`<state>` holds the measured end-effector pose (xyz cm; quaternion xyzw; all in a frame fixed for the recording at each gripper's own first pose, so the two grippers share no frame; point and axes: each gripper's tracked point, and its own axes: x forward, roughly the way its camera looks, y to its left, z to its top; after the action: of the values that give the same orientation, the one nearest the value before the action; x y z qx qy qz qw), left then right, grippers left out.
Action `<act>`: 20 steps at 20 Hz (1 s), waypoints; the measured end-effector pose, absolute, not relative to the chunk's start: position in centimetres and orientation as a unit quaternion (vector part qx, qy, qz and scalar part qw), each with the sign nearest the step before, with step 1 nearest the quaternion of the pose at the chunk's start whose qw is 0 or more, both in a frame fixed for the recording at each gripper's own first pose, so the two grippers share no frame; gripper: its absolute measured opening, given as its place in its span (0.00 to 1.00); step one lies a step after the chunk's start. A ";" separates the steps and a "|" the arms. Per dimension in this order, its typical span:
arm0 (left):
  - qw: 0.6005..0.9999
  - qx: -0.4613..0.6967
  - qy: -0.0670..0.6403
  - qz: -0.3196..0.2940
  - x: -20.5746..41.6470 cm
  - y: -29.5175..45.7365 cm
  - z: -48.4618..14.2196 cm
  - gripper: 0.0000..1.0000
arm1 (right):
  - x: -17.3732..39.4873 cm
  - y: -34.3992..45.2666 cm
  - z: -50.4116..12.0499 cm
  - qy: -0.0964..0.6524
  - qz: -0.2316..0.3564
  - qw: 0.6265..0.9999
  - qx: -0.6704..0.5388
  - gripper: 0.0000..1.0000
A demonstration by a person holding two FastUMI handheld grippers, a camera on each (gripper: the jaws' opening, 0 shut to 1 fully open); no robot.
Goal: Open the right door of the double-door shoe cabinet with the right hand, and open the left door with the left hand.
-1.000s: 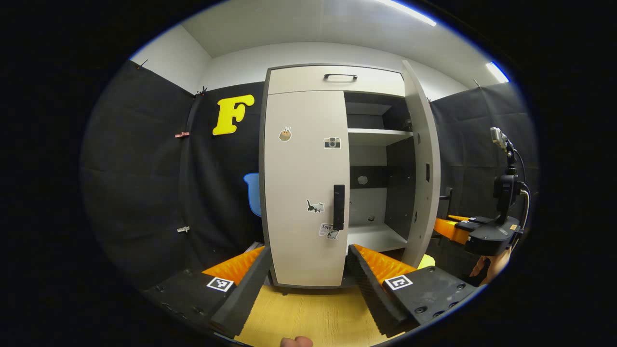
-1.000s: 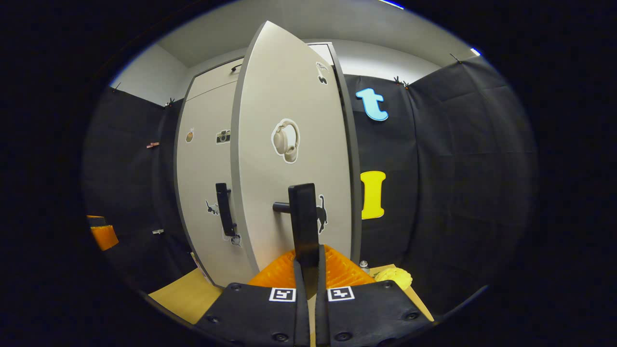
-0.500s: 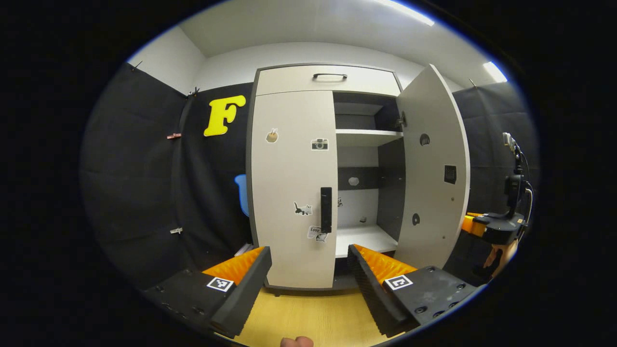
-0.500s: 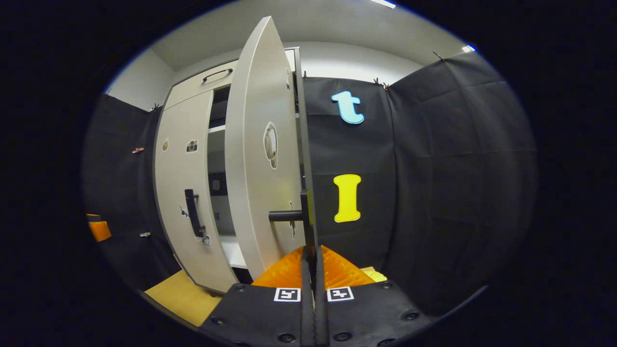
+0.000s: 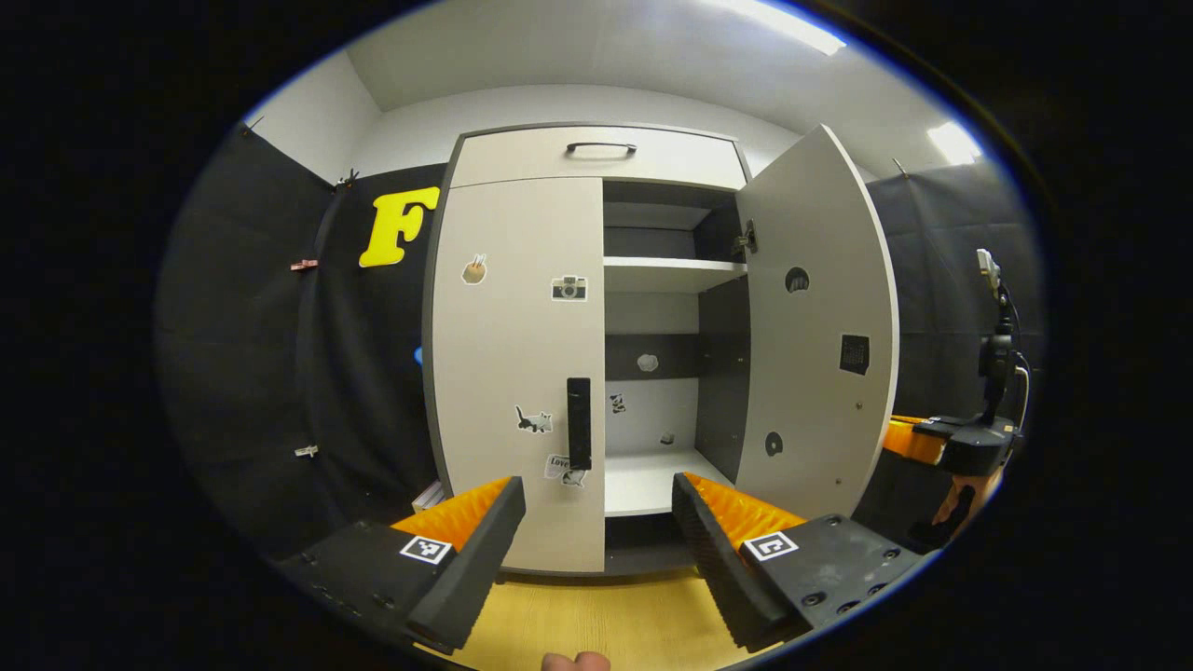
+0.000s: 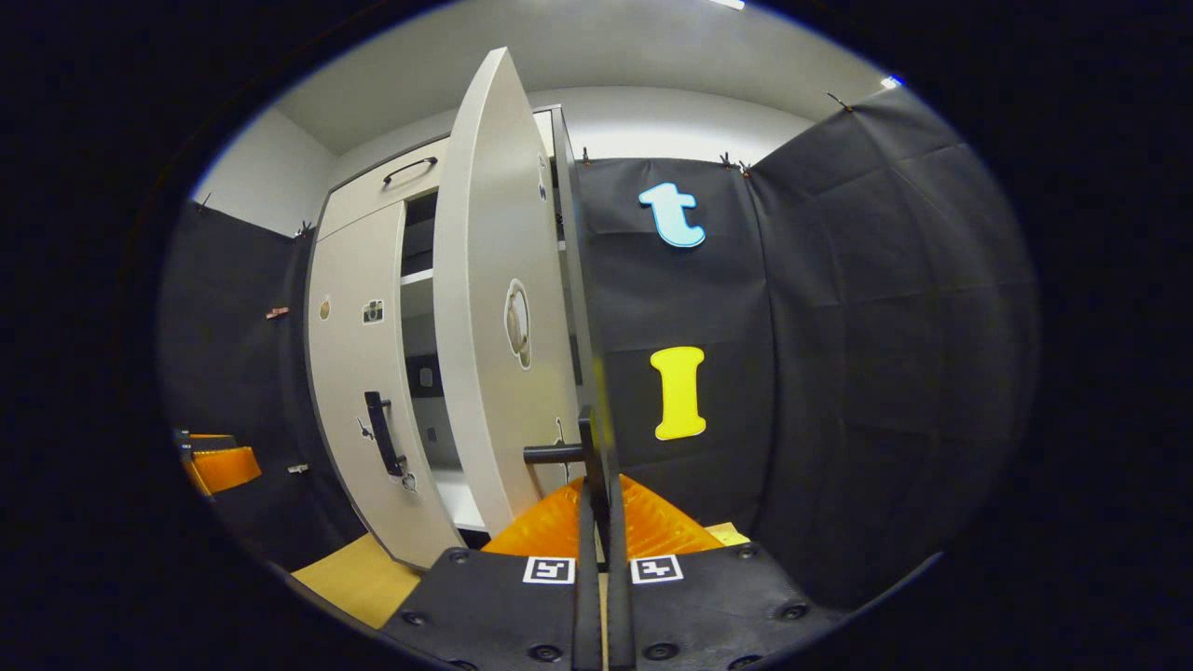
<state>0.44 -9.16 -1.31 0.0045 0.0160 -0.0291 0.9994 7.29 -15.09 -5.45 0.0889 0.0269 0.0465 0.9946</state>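
The beige shoe cabinet (image 5: 522, 158) stands ahead. Its right door (image 5: 820, 326) is swung wide open, showing shelves (image 5: 671, 273) inside. The left door (image 5: 517, 373) is closed, its dark vertical handle (image 5: 579, 422) at the inner edge. My left gripper (image 5: 596, 517) is open, a short way in front of that handle, holding nothing. In the right gripper view, my right gripper (image 6: 596, 508) is shut on the right door's dark handle (image 6: 587, 447), with the right door (image 6: 485, 298) seen nearly edge-on. The right gripper (image 5: 951, 445) and the hand holding it appear at the far right of the left gripper view.
A top drawer with a dark handle (image 5: 601, 147) sits above the doors. The cabinet stands on a yellow wooden surface (image 5: 596, 620). Black cloth walls (image 6: 839, 373) close in on both sides. A fingertip (image 5: 575, 662) shows at the bottom edge.
The right door has swung from about half open to wide open with my right gripper on its handle. The left gripper view has shifted, bringing the left door's handle nearer the centre.
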 end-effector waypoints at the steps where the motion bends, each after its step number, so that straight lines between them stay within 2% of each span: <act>1: 0.999 0.006 0.018 -0.030 1.3 -9.2 -1.4 0.98 | 7.2 -15.3 -5.7 0.031 0.042 0.995 0.088 0.08; 2: 0.999 0.006 0.020 -0.031 2.2 -9.4 -1.5 0.98 | 6.8 -15.5 -5.6 0.035 0.041 0.995 0.085 0.09; 4: 0.999 0.003 0.020 -0.033 4.3 -9.3 -1.6 0.98 | 5.8 -15.7 -5.6 0.040 0.035 0.995 0.080 0.20; 8: 1.000 0.007 0.018 -0.023 8.7 -8.7 -1.5 0.98 | 3.9 -16.4 -4.9 0.030 0.022 0.997 0.067 0.22; 9: 1.000 0.013 0.016 -0.019 9.8 -8.4 -1.4 0.98 | 3.4 -16.9 -4.6 0.024 0.011 0.998 0.062 0.28; 10: 1.000 0.018 0.013 -0.015 10.9 -8.1 -1.5 0.98 | 3.2 -17.1 -4.2 0.018 0.008 0.998 0.059 0.35; 14: 1.000 0.012 0.018 -0.016 14.9 -7.7 -2.4 0.97 | 1.9 -17.6 -4.0 0.022 0.010 0.998 0.057 0.95; 15: 1.000 0.005 0.013 -0.018 16.0 -7.7 -2.4 0.94 | 1.7 -17.9 -4.0 0.023 0.005 0.998 0.061 1.00; 17: 1.000 -0.001 0.012 -0.018 17.9 -7.4 -2.9 0.83 | 1.3 -18.5 -3.8 0.017 -0.001 0.998 0.068 0.98; 20: 1.000 0.011 0.017 -0.007 20.2 -7.0 -3.8 0.74 | 1.5 -19.3 -4.2 0.019 -0.004 0.998 0.064 0.98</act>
<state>20.24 -7.02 -3.76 0.0107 0.0174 -0.0071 0.9998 1.47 -19.31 -4.17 0.0636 0.0190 -0.0040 0.9978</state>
